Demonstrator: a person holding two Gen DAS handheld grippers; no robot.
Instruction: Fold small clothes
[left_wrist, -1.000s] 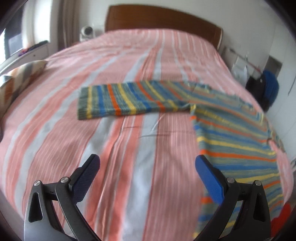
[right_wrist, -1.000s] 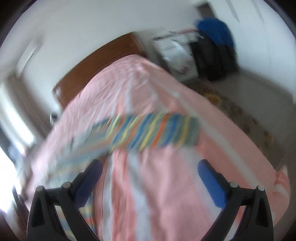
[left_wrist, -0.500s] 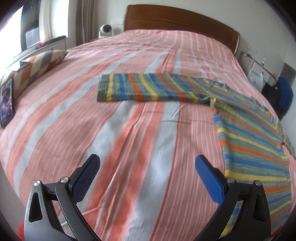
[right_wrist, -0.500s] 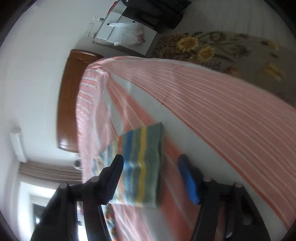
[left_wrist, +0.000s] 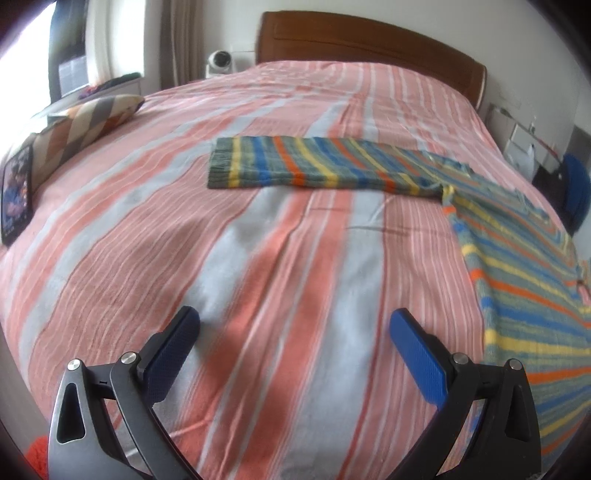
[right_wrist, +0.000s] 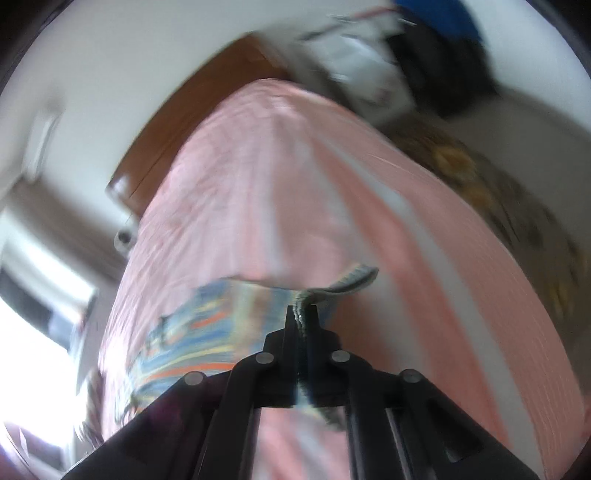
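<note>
**Right gripper clamps the sweater's sleeve end; left gripper spread over bare bedspread**

Nearest in the left wrist view, the left gripper (left_wrist: 295, 332) hangs over the foot end of the bed, its blue pads (left_wrist: 417, 354) spread wide with nothing between them. Below it lies only the pink, white and grey striped bedspread (left_wrist: 266, 258).

In the right wrist view, the right gripper (right_wrist: 302, 325) has its jaws pressed together on a fold of the striped sweater (right_wrist: 207, 332); the knit edge stands up out of the fingertips and a short ribbed end curls away to the right. The view is blurred, so finer detail of the grip cannot be told.

Farther up the bed, the sweater (left_wrist: 517, 280) lies flat along the right edge of the bedspread, its body running toward the near right corner. One sleeve (left_wrist: 314, 166) stretches straight across the middle of the bed toward the left edge, cuff end outermost.

At the far left edge sits a diamond-patterned pillow (left_wrist: 88, 122), with a dark picture card (left_wrist: 16, 195) leaning nearer. Beyond, a wooden headboard (left_wrist: 369, 40) closes the far end, a small white camera (left_wrist: 220, 62) beside its left corner.
</note>
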